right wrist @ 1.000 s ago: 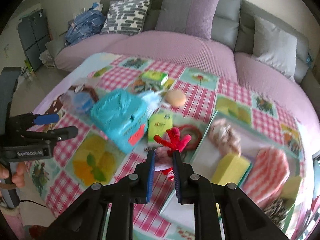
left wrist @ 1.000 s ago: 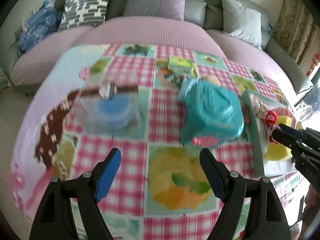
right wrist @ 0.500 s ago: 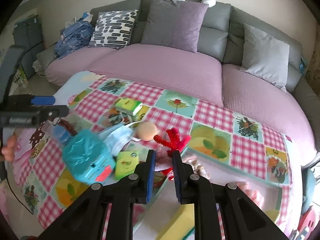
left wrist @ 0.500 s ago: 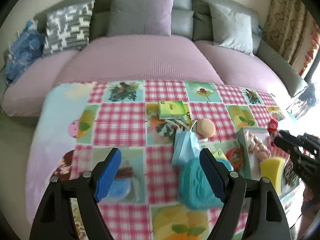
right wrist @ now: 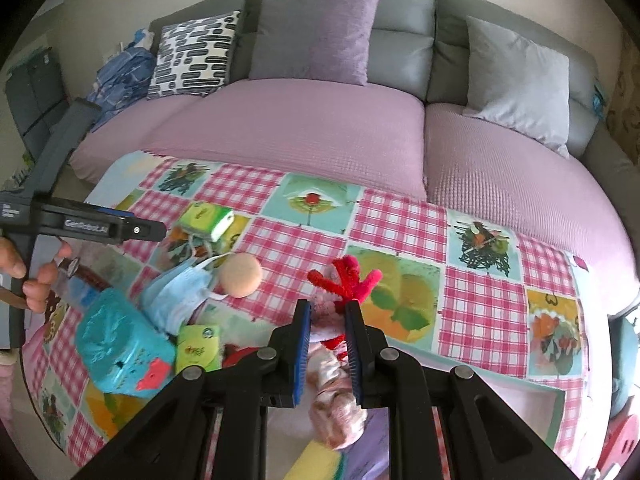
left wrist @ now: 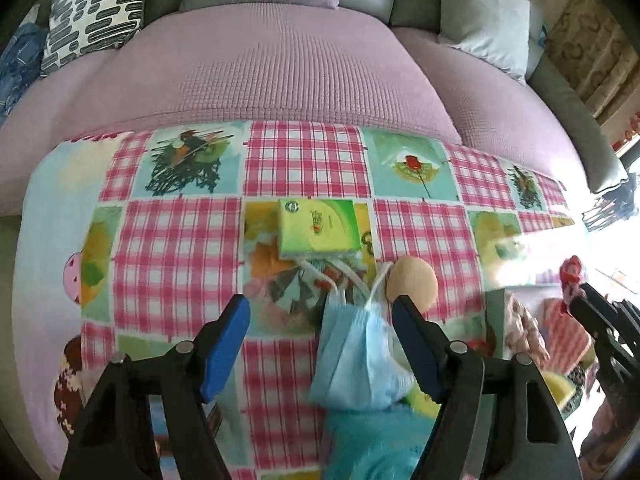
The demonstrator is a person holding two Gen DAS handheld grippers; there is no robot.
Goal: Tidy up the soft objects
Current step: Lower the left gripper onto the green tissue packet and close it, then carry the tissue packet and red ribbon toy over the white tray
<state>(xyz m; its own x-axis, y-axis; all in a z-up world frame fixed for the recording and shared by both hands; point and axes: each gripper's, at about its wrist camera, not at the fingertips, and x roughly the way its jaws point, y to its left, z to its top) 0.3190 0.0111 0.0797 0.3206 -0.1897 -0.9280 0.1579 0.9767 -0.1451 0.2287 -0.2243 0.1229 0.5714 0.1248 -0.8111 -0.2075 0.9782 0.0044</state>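
My right gripper point(right wrist: 327, 312) is shut on a red and pink fuzzy toy point(right wrist: 347, 280), held above the table; it also shows at the right edge of the left wrist view point(left wrist: 573, 270). My left gripper point(left wrist: 320, 312) is open and empty, above a blue face mask point(left wrist: 354, 354) and next to a beige sponge ball point(left wrist: 412, 282). A green tissue pack point(left wrist: 318, 232) lies beyond them. In the right wrist view the mask point(right wrist: 176, 292), ball point(right wrist: 241, 276), teal wipes pack point(right wrist: 120, 348) and a second green pack point(right wrist: 199, 346) lie at the left.
A light tray point(right wrist: 556, 400) at the lower right holds a pinkish soft item point(right wrist: 338, 404) and a yellow sponge point(right wrist: 320, 464). The checked tablecloth point(left wrist: 308, 160) covers the table. A purple sofa point(right wrist: 320, 128) with cushions stands right behind it.
Both grippers have risen and moved toward the sofa side. The left gripper now hovers over the mask instead of the teal pack. The right gripper still holds the red toy.
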